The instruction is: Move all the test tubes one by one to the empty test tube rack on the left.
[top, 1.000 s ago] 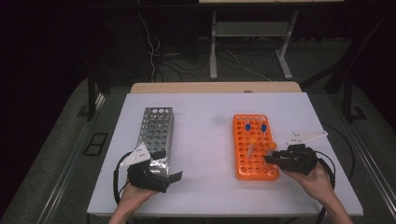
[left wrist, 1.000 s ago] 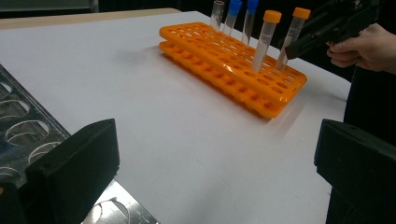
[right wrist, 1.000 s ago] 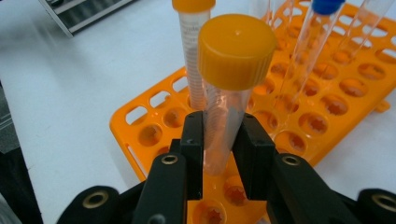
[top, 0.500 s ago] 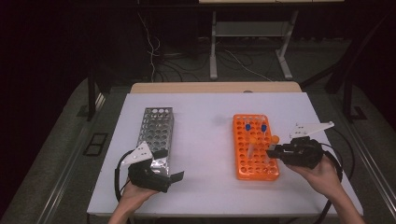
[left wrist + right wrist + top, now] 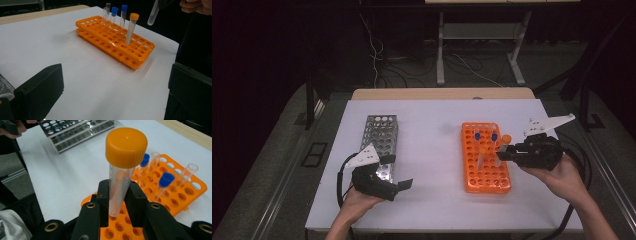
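Racks: you have two, an orange rack [image 5: 486, 176] and a metal rack [image 5: 381, 134].
Orange-capped tubes: two, one lifted [image 5: 123, 167], one standing [image 5: 131, 28].
Blue-capped tubes: two [image 5: 113, 15].
Uncapped tubes: two [image 5: 105, 15].
Grippers: two.

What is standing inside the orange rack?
The orange rack holds two blue-capped tubes, an orange-capped tube and two uncapped tubes; their bottoms are hidden in the holes.
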{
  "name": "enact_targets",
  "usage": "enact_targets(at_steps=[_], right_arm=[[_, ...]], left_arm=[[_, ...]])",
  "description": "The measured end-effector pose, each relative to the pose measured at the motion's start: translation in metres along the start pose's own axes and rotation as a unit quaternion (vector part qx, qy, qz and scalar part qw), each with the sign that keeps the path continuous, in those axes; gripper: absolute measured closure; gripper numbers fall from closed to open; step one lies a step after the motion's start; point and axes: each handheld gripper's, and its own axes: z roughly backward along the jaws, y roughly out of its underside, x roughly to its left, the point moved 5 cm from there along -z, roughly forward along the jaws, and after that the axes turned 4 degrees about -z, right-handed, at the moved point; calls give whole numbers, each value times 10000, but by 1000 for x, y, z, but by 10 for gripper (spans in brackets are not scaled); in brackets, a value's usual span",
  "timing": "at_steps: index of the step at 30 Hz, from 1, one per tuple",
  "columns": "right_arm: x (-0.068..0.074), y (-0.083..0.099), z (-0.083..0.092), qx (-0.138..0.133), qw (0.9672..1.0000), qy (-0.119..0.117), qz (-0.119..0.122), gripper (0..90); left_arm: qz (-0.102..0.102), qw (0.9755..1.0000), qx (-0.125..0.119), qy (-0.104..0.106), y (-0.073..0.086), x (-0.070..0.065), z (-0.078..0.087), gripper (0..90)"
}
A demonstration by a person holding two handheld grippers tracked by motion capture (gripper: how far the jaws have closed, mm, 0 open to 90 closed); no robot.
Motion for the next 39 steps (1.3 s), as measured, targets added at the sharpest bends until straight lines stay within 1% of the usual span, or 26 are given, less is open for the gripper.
enact_targets(at_steps=[2, 3, 4, 5, 7, 10, 11, 13, 14, 15, 16, 17, 25, 26, 28, 30, 32, 33, 35, 37, 39], right_arm=[[3, -6, 1, 12, 10000, -38, 63, 738], [5, -10, 1, 20, 9999, -66, 89, 737], [6, -13, 2, 23, 9999, -95, 105, 738], [7, -16, 2, 28, 9999, -114, 115, 737], [8, -22, 3, 26, 9998, -156, 151, 738], [9, -30, 2, 8, 9996, -197, 180, 737], [10, -32, 2, -13, 9996, -227, 175, 738], [10, -37, -1, -9, 9994, -264, 208, 738], [11, -39, -3, 5, 9994, -287, 209, 738], [12, -41, -5, 18, 9993, -298, 231, 738], [13, -43, -7, 30, 9992, -314, 264, 738], [14, -45, -8, 50, 9990, -331, 281, 738], [23, -57, -25, 190, 9976, -486, 452, 738], [24, -59, -27, 208, 9974, -508, 477, 738], [27, -62, -32, 234, 9968, -553, 519, 738], [29, -64, -37, 262, 9963, -581, 569, 738], [31, -67, -41, 289, 9958, -614, 609, 738], [31, -67, -41, 289, 9958, -614, 609, 738], [33, -71, -49, 318, 9951, -663, 666, 738], [34, -74, -53, 325, 9947, -696, 679, 738], [36, -76, -58, 348, 9942, -724, 717, 738]], left_arm=[[7, 10000, 36, 26, -3, 1, -1, 0], [-33, 9999, 134, 59, -7, 1, -3, 0], [-33, 9999, 134, 59, -7, 1, -3, 0], [-81, 9997, 213, 94, -12, 1, -5, 0], [-102, 9996, 228, 117, -14, 1, -6, 0], [-154, 9994, 252, 162, -23, 1, -8, 0], [-172, 9994, 254, 182, -29, 1, -9, 0], [-179, 9993, 258, 190, -31, 1, -10, 0], [-223, 9991, 288, 214, -35, 2, -11, 0], [-225, 9990, 296, 229, -38, 2, -11, 0], [-225, 9990, 296, 229, -38, 2, -11, 0], [-239, 9989, 315, 257, -42, 3, -11, 0], [-330, 9978, 461, 336, -56, 5, -14, 4], [-356, 9976, 482, 356, -59, 5, -14, 7], [-439, 9964, 609, 382, -65, 5, -15, 8], [-473, 9960, 648, 383, -68, 6, -15, 13], [-548, 9949, 736, 408, -76, 7, -17, 16], [-548, 9949, 736, 408, -76, 7, -17, 18], [-588, 9943, 781, 419, -81, 7, -18, 28], [-687, 9927, 882, 446, -89, 8, -19, 34], [-718, 9924, 900, 443, -92, 8, -20, 41]])
